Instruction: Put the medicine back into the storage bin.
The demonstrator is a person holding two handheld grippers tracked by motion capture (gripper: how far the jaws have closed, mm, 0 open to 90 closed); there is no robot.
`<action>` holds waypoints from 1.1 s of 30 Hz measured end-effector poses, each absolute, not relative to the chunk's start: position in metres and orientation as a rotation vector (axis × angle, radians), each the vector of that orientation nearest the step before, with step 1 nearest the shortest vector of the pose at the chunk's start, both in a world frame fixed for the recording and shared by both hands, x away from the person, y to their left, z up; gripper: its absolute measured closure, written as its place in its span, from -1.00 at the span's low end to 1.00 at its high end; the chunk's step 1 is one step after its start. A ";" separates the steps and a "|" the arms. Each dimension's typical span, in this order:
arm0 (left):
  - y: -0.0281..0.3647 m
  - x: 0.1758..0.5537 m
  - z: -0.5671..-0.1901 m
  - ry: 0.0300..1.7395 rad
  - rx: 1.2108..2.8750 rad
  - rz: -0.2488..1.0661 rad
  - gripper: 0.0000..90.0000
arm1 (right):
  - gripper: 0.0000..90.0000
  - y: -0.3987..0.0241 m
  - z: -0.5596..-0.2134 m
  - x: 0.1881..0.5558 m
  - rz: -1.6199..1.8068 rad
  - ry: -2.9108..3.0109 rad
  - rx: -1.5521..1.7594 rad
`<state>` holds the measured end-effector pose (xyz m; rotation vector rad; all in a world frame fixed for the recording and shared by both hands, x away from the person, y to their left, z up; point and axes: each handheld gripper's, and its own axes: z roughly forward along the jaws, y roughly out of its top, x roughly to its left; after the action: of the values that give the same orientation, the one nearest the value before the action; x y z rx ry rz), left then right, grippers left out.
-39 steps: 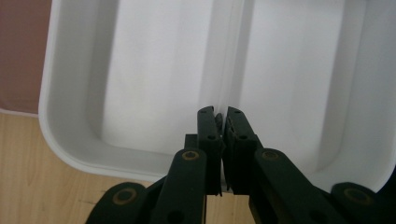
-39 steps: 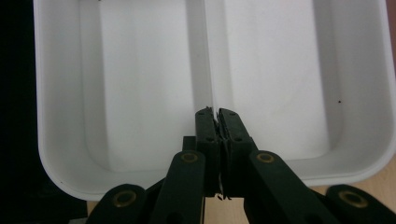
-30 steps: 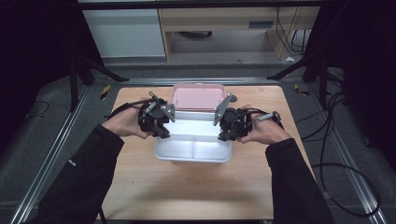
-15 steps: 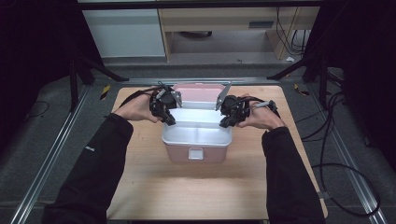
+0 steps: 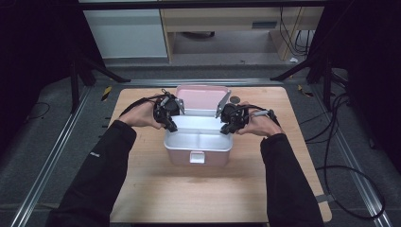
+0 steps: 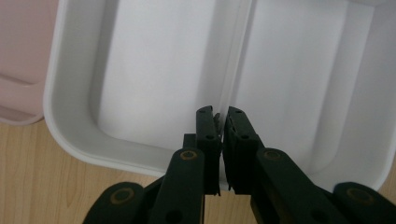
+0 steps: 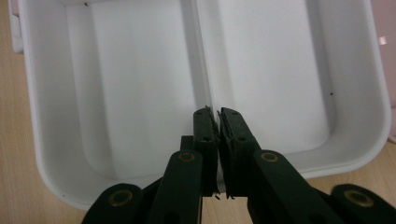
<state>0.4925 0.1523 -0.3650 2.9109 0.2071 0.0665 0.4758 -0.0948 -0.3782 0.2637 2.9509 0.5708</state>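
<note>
White 2-compartment tray over pink box, each gripper's jaws clamped on its rim.

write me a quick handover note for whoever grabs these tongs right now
Left tongs: shut on the white tray, pinching its left rim.
Right tongs: shut on the white tray, pinching its right rim.
Things: the tray has two compartments, both bare, and sits in the top of the pink box mid-table. The pink lid stands open behind it; the front latch hangs free.
Done: box open, tray gripped on both sides.
Left: I cannot tell from here whether the tray is fully seated. Judging by the grip, either settle it and let go, or lift it level with both hands.
</note>
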 end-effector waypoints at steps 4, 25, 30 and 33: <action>0.154 0.484 -0.370 0.211 2.897 0.045 0.89 | 0.86 -0.097 -0.382 0.472 0.602 2.944 0.273; 0.185 0.441 -0.345 0.440 2.676 0.361 0.08 | 0.23 -0.101 -0.354 0.439 0.789 2.722 0.408; 0.203 0.434 -0.345 0.550 2.574 0.384 -0.07 | -0.03 -0.112 -0.344 0.433 0.828 2.641 0.495; 0.211 0.433 -0.347 0.607 2.521 0.380 -0.10 | -0.10 -0.121 -0.344 0.430 0.850 2.624 0.556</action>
<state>0.4329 0.2112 -0.3469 2.5211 0.6070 0.3799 0.4297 -0.1214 -0.3436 0.5557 2.6243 0.8504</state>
